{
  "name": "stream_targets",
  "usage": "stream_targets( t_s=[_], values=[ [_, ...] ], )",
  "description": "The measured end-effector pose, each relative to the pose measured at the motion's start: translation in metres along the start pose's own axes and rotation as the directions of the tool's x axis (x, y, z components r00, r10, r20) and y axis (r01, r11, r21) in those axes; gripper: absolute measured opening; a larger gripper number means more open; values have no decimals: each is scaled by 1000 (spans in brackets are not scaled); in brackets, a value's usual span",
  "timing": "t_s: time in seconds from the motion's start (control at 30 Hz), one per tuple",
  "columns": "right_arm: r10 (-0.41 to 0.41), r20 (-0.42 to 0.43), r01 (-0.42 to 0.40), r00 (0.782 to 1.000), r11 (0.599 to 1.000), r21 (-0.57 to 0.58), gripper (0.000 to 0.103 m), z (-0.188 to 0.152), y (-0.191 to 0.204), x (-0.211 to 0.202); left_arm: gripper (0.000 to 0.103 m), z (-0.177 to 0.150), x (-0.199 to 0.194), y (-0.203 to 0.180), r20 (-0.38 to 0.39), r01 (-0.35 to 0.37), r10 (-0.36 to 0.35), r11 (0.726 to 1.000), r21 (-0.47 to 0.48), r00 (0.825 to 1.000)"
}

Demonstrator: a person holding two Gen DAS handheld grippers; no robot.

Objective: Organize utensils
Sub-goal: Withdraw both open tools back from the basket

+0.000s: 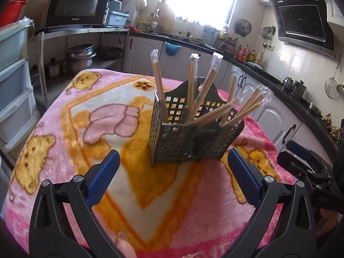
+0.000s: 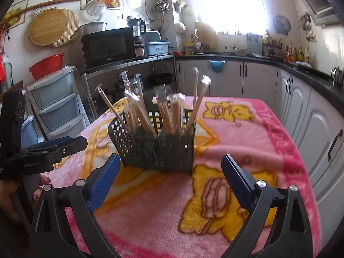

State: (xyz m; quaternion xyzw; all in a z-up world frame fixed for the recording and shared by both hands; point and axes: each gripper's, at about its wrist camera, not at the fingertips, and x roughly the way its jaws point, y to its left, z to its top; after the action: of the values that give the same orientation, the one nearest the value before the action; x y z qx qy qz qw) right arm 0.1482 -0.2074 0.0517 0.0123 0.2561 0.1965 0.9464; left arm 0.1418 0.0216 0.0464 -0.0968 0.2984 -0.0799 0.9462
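Note:
A dark perforated utensil caddy point(image 1: 189, 133) point(image 2: 159, 148) stands upright on a table covered by a pink bear-print blanket point(image 1: 86, 129) point(image 2: 247, 133). Several pairs of wrapped wooden chopsticks point(image 1: 159, 86) point(image 2: 172, 116) stick up out of its compartments, leaning in different directions. My left gripper point(image 1: 173, 161) hangs in front of the caddy, open, with nothing between its blue pads. My right gripper point(image 2: 171, 165) is likewise open and empty just short of the caddy. Each gripper shows at the edge of the other's view: the right gripper point(image 1: 305, 163), the left gripper point(image 2: 51, 148).
Kitchen cabinets and a dark counter point(image 2: 236, 58) run behind and to the right of the table. A microwave point(image 1: 77, 4) sits on a metal shelf rack with pots point(image 1: 79, 56) below. Plastic drawers point(image 2: 56, 105) stand at the left. A person's fingers point(image 1: 126, 245) show below.

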Motion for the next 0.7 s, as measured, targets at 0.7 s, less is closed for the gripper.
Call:
stream_targets(
  t_s=[0.7],
  values=[
    [-95,154,99,983,995,-22,97,-50,6,-14,93,-47,-11,-3,130,-71,68,997,14,989]
  ],
)
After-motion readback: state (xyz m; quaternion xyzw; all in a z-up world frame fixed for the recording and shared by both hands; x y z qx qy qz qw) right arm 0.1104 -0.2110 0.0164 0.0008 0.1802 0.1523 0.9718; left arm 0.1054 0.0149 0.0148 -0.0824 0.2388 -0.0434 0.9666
